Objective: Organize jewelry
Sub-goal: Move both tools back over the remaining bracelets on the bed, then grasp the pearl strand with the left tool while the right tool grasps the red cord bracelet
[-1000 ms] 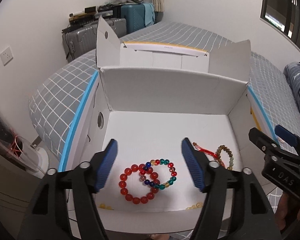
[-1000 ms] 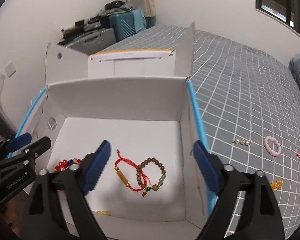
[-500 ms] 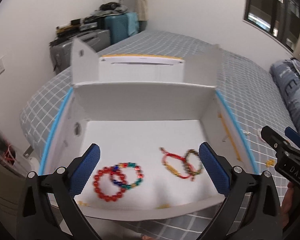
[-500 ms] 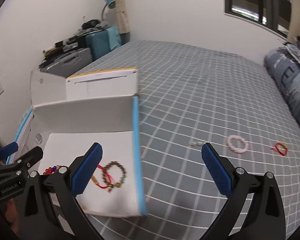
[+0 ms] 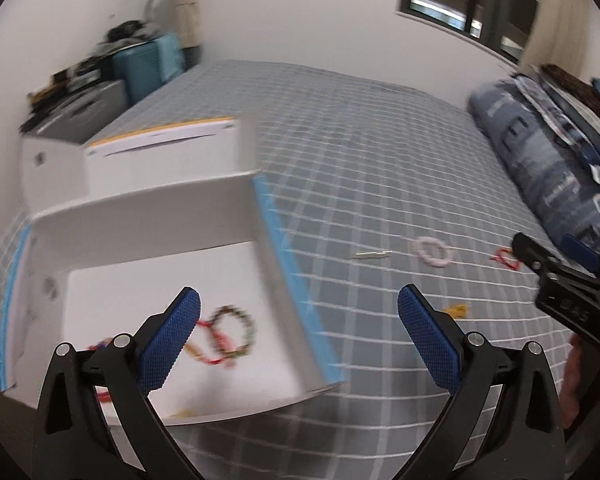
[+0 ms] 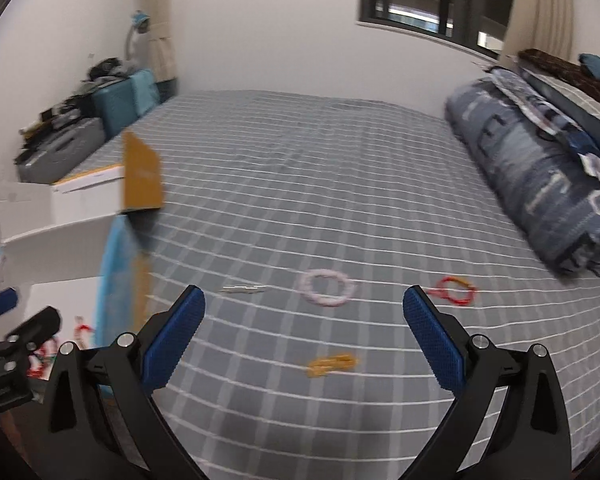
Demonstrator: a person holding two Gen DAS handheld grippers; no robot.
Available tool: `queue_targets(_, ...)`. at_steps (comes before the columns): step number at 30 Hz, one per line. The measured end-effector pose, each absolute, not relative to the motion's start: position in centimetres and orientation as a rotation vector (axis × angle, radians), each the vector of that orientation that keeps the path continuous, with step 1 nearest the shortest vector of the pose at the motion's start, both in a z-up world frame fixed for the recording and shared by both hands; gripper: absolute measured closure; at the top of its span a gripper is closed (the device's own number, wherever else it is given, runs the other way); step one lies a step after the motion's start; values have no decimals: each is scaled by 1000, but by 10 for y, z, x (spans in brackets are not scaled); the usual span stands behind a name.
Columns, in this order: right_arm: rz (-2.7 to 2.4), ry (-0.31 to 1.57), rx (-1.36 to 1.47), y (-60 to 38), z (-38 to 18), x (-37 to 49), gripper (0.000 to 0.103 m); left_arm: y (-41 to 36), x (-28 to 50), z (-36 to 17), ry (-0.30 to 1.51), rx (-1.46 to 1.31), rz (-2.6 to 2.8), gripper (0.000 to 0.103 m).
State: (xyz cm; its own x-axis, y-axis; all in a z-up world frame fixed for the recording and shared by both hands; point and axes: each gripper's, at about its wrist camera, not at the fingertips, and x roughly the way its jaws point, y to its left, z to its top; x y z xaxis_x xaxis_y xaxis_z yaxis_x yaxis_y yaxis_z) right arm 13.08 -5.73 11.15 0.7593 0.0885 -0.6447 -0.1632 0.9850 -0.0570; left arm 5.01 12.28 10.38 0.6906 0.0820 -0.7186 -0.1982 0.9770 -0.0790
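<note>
Both sets of jaws stand spread wide with nothing between them. On my left gripper [image 5: 299, 320] the blue pads [image 5: 172, 340] have a fine mesh-like grip texture on black plastic arms; my right gripper [image 6: 304, 322] looks the same, pads [image 6: 434, 344] parted as far.

Between the left jaws and running up from them I see the blue-edged side wall of a white cardboard box [image 5: 284, 264] with its flaps folded up. Behind the left-hand pad, on the box floor, lie a brown beaded bracelet [image 5: 234, 330] and a red cord bracelet [image 5: 208, 350], overlapping; motion blur smears the beads so I cannot read their colours well. More red beads sit low by that arm, mostly hidden behind it.

Everything rests on a grey bedsheet with a white grid pattern [image 6: 300, 184]. Ahead of the right jaws and between them lies a pale pink beaded ring-shaped bracelet [image 6: 326, 287]; just left of it is a short row of pale beads [image 6: 242, 289], too blurred to count. Just beyond the right-hand pad sits a red cord loop [image 6: 454, 290]. Nearer, between the pads, is a small yellow-gold piece [image 6: 332, 364], crumpled, its form unclear.

At the left view's right edge the right gripper's black body is cut off, with part of a hand [image 5: 580, 384] under it. A rolled blue patterned quilt [image 6: 532, 184] lies far to the right.
</note>
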Motion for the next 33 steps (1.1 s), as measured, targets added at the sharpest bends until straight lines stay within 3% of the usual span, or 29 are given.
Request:
queue_targets(13,34,800,-79,-160,66,208,8,39,159,68,862,-87,75,6)
queue_targets(33,9,978,-29,-229,-35,297,8,45,263,-44,1012,-56,137,6)
